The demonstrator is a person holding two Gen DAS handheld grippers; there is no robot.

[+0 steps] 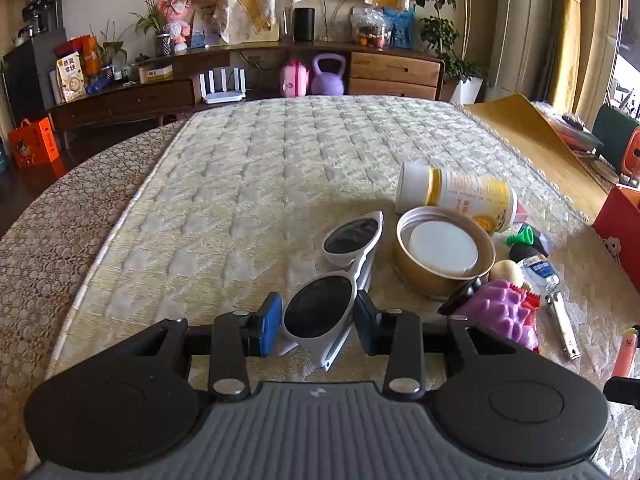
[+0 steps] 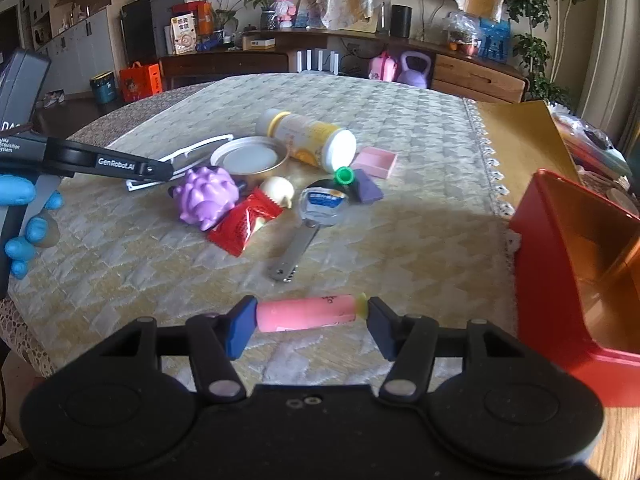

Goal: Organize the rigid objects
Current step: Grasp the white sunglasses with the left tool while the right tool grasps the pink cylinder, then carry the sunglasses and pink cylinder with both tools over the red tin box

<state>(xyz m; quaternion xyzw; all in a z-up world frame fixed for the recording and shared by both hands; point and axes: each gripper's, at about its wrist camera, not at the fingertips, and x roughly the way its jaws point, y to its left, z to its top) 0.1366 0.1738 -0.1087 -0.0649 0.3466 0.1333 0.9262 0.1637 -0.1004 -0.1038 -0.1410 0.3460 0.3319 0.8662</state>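
My left gripper pinches the white sunglasses; beyond its right jaw sits a gold tin. My right gripper clamps the pink tube endwise, a red box beside its right jaw.

Red box cut off at the right edge, sunglasses half hidden behind the left gripper's arm, print on the fallen bottle too small to read

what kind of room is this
Most likely a home living or dining room: a table under a quilted cloth, a wooden sideboard with houseplants, and curtains.
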